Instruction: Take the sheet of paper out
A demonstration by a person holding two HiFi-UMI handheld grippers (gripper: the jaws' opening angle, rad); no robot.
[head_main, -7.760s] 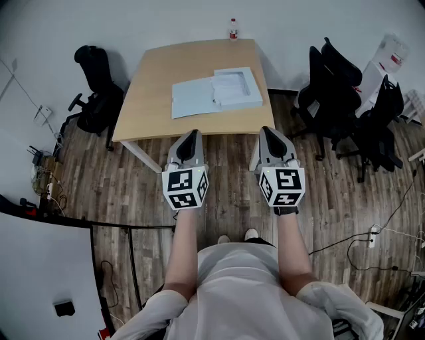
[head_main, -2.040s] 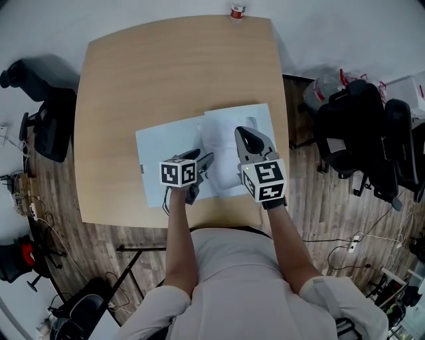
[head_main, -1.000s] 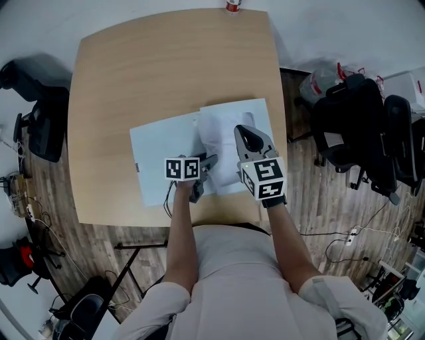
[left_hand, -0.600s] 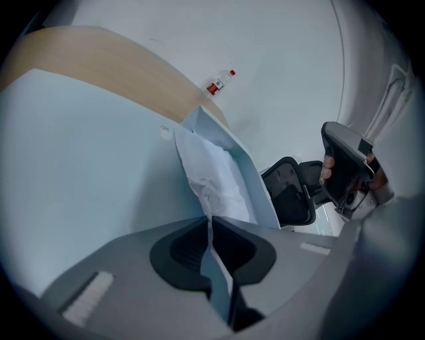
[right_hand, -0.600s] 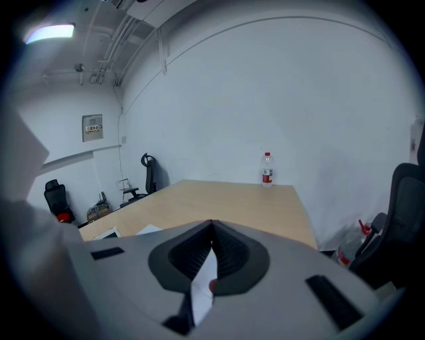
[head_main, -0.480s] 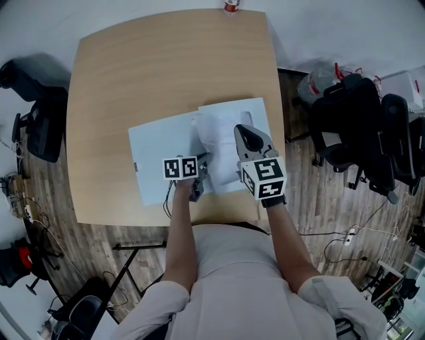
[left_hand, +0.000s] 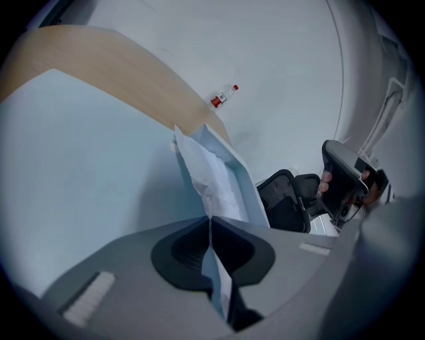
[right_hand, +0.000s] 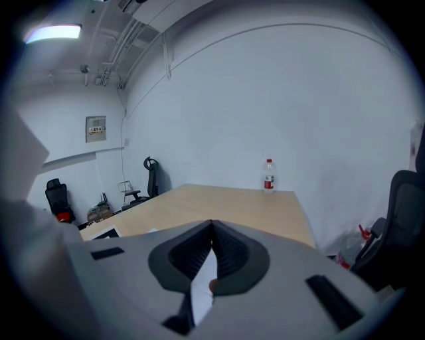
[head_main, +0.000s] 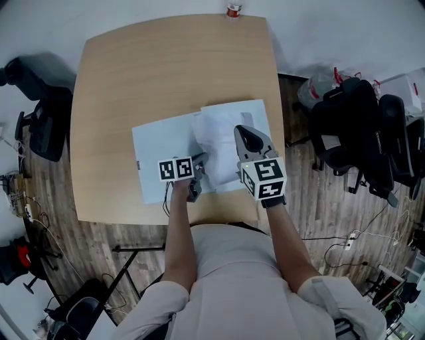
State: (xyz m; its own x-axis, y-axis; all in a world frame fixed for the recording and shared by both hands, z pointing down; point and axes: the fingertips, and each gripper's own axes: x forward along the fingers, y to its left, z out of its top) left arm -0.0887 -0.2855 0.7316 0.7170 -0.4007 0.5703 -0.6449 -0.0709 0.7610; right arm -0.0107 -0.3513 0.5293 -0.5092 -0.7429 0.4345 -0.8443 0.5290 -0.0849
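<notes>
Left claw (left_hand: 210, 226): the jaws have just been closing and now meet on a thin light-blue edge of the folder (head_main: 163, 143), pinched beside its central fold, with no gap between the pads. Right claw (right_hand: 212, 229): jaws drawn together, with a white sliver of the sheet of paper (right_hand: 202, 282) caught between them. In the head view both claws sit over the folder's near edge, the left one at the fold and the right one above the folder's right half. The sheet of paper lies on that right half, white and slightly rumpled, and rises a little beside the fold. The folder's left half lies flat and bare. The folder is spread open on the wooden worktop (head_main: 166, 73), towards its near right corner. A small bottle (head_main: 232, 10) with a red label stands upright beyond the folder, at the worktop's far edge. Black office chairs (head_main: 352, 133) stand on the plank floor to the folder's right, well apart from it
</notes>
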